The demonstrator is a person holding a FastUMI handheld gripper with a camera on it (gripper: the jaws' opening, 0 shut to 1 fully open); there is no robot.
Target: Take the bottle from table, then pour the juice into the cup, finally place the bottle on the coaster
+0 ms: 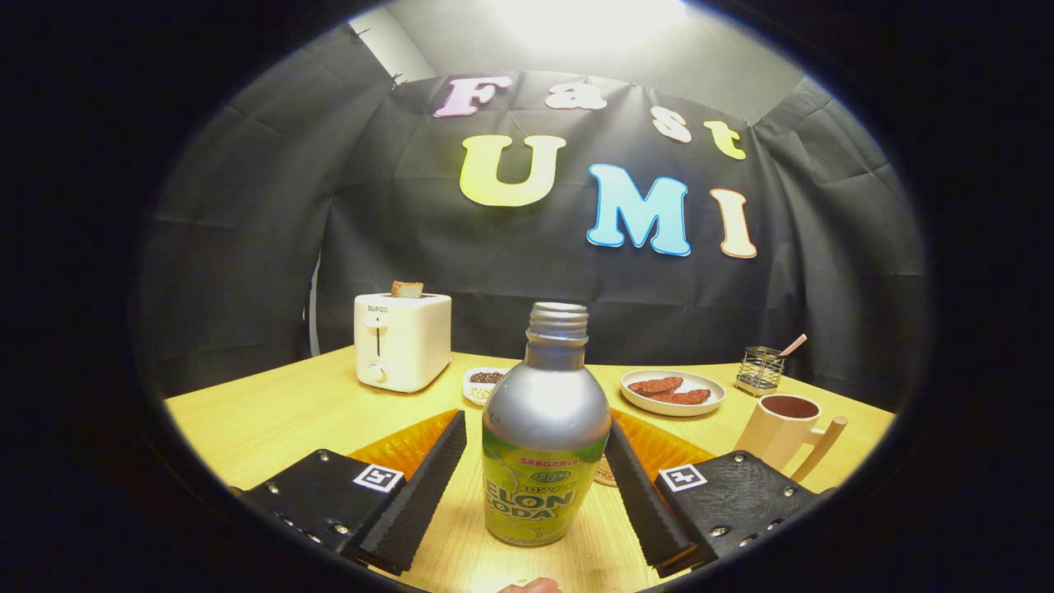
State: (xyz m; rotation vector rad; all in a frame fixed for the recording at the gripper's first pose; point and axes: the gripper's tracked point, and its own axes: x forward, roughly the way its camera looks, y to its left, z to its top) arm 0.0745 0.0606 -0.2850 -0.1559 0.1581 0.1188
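The bottle (546,428) is seen upright on the bench (272,420), uncapped, between the two fingers of the claw (535,482), which is spread wide; a gap is left on each side, so nothing is gripped. The cup (782,432), with a wooden handle, is found near the bench's right edge, beyond the right finger (638,494). A small part of the round coaster (607,473) is glimpsed just behind the bottle, beside the right finger. Toward the far edge a toaster (402,339) with bread in its slot, a small dish (484,384), a plate (673,392) of dark slices and a wire holder (759,371) are set. An orange mat (412,445) is spread behind the fingers
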